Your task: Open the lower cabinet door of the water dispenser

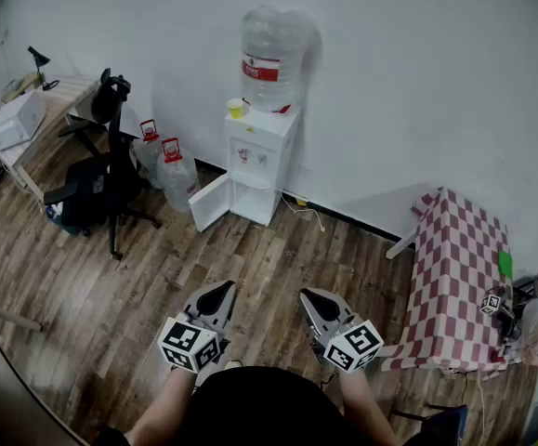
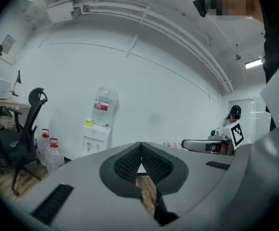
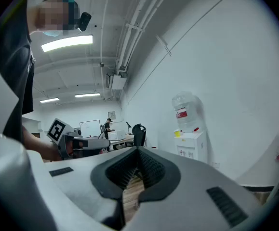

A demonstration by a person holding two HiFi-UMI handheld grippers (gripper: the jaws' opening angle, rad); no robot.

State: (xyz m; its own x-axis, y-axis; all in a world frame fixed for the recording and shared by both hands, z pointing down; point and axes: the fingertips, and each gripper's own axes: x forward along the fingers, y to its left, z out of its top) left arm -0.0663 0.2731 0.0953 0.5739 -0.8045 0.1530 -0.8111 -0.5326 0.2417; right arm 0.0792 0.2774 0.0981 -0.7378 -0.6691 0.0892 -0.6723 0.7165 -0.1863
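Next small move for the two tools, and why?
Probably none toward the cabinet: the lower cabinet door of the water dispenser already stands swung out to the left in the head view. The left tool and right tool are both shut, empty and well short of it. I'd just hold them back.

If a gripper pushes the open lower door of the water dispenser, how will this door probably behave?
The lower door stands swung open, so it probably turns easily on its hinge instead of bending. It looks thin, so likely light. The big bottle sits on top of the dispenser, so a hard push might rock it.
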